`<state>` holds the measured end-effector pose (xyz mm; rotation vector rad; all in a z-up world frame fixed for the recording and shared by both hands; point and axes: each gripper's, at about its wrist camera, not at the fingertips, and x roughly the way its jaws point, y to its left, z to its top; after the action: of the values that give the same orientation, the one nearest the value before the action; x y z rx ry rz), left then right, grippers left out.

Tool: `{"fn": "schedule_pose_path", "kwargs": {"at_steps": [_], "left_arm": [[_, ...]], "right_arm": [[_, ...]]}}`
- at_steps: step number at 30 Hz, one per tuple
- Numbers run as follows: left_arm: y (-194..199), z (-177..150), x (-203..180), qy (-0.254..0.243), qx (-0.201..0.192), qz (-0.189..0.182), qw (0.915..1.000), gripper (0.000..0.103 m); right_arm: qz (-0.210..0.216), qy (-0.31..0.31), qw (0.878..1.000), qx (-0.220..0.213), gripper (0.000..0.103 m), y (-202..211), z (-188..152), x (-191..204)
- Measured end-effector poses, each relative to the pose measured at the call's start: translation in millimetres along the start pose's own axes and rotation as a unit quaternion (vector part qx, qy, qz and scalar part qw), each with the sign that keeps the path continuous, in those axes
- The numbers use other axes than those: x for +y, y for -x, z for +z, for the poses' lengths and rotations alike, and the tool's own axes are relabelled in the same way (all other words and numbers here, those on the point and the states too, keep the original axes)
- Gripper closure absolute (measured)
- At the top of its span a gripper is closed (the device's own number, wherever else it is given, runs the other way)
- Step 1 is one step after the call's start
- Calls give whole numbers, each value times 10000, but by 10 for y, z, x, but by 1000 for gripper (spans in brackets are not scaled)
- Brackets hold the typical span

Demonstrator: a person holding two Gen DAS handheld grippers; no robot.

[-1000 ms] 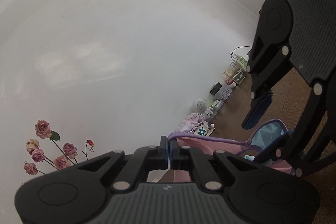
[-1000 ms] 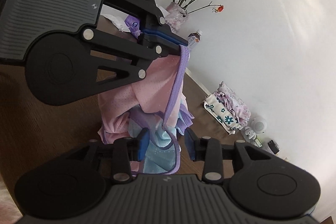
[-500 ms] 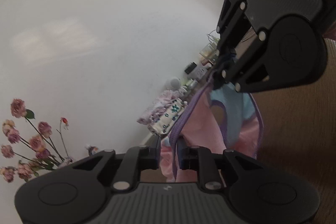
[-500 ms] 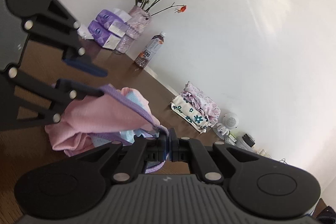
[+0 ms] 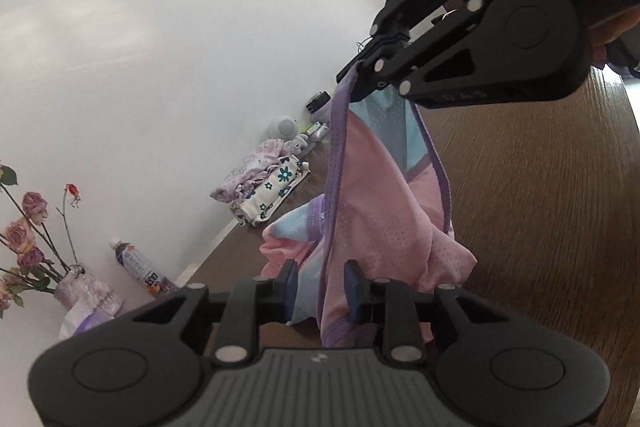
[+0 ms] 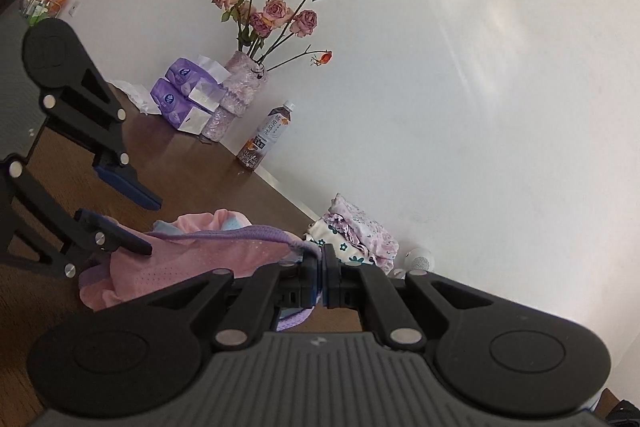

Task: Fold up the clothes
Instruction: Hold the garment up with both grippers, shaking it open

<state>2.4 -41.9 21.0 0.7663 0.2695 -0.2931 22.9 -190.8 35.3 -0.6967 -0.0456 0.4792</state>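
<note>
A pink and light-blue garment (image 5: 376, 211) with a purple band along its edge hangs over the wooden table (image 5: 540, 207). My right gripper (image 5: 354, 79) is shut on the purple band at the top and holds the cloth up. In the right wrist view the band is pinched between the pads of the right gripper (image 6: 322, 269). My left gripper (image 5: 321, 281) stands open lower down. The band runs through its gap and the pads sit apart from it. From the right wrist, the left gripper (image 6: 153, 227) shows open just above the garment (image 6: 192, 267).
A folded pile of floral clothes (image 5: 268, 183) lies by the white wall. A drink bottle (image 6: 268, 135), a vase of dried roses (image 6: 244, 83) and purple tissue packs (image 6: 184, 95) stand along the back edge. A small white round gadget (image 5: 284, 127) sits beyond the pile.
My right gripper shut on the purple band, then my left gripper opened and let it go. The right gripper now holds the garment up alone, and both views have swung round.
</note>
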Motion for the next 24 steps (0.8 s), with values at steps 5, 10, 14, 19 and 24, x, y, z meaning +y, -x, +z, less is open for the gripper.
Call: {"fn": "schedule_pose_path", "kwargs": {"at_steps": [5,10,14,19,24], "left_arm": [[-117,79,151,-67,-112,-652,9978,74],[-161,161,79,-246,-127,-586,9979,102],[-24,269,96,183,-658,1139,9911,101],[65,275,-17,447,-1072,2683,9563,83],[-23,118,-193,36,-542,2370,9700,82]], "right_arm": [[-32,316,9993,-204,102,130,-6,59],[-61,48,10000,-56,102,128,-14,6],[43,-577,9977,359,102,5,-64,-125],[403,-1424,9873,572,101,-78,-89,-191],[190,-1976,9783,602,102,-49,-210,-393]]}}
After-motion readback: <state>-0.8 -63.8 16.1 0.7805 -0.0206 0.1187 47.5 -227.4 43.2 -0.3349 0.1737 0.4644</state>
